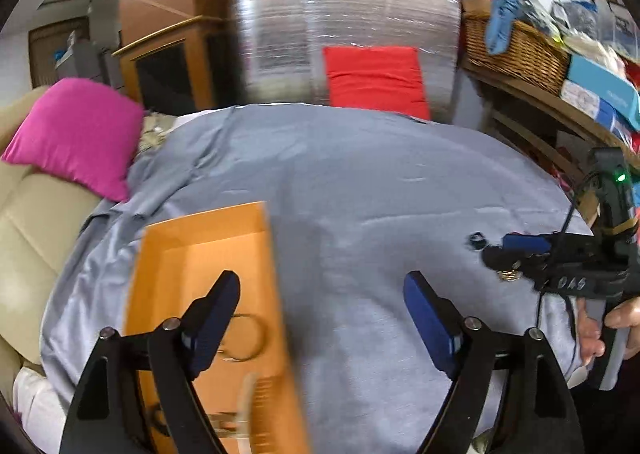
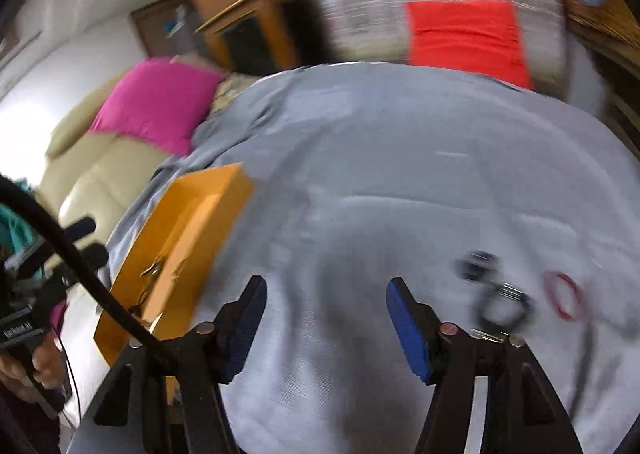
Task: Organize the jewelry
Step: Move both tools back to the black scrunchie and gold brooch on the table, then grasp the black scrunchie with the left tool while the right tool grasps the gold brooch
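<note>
Both hand-held grippers are released and empty: left hand-held gripper (image 1: 322,314) over the orange box (image 1: 208,250), right hand-held gripper (image 2: 326,318) left of the loose rings (image 2: 504,302) (blurred). Centre one ring before clenching.

Both views ride on hand-held grippers, looking forward and steeply down along their jaws, close above a desk under grey cloth (image 1: 360,181). The left wrist view sits over the orange tray (image 1: 208,250); the right wrist view looks from further right, with that tray (image 2: 188,238) at its left. Both share the cloth, the tray, the pink cushion (image 1: 76,133) and the red cushion (image 2: 468,37) behind
</note>
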The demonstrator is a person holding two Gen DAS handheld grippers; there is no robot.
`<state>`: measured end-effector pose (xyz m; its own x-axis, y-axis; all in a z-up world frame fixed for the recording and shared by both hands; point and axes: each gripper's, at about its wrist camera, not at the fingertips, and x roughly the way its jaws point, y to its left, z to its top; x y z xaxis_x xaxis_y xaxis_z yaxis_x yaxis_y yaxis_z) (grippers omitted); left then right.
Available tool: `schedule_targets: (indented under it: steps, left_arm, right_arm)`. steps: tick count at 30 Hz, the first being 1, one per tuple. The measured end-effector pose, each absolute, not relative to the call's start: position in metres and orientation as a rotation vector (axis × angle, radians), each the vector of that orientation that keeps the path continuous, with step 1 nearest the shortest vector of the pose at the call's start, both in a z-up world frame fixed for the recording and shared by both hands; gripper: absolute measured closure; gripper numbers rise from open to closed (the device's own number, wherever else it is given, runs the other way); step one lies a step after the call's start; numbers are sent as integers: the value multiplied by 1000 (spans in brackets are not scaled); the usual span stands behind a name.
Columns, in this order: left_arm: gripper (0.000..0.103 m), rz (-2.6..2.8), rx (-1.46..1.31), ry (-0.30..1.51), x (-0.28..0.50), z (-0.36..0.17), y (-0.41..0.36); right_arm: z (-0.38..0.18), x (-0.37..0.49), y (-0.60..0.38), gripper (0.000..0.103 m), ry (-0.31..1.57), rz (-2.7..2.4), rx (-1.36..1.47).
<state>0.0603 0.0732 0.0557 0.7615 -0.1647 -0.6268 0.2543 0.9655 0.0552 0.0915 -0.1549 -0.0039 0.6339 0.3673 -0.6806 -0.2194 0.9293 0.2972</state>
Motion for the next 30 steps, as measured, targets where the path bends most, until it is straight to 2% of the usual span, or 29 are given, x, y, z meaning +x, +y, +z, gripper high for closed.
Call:
schedule_targets:
  steps: [2,8,11,17,22,27,29,30]
  left_arm:
    - [16,-250,152,669,62,50,44]
    - [16,-323,112,729,79,18,-27]
    - [16,-373,98,777,91,-5,-54]
    - [19,-508,64,835,113,-38,-95]
    - [37,-567,123,902,131,-57,-134]
    - [40,-597,105,959,149,-73,-155]
    - [54,-602,100,974,155,-78,-158]
    - [67,-618,81,995,159,-82,-159]
  right_arm:
    - [-7,83,-204,48,806,290,260]
    - [-32,66,-308,50,802,217,482]
    - [-46,67,-325,56,858,216,484]
    - [-62,66,-359,56,919,177,577]
    - [-69,68,-368,56,935,177,650]
    - [-69,75,-364,56,935,147,649]
    - [-69,78,-365,56,929,136,670]
    - [-69,79,-367,56,930,130,680]
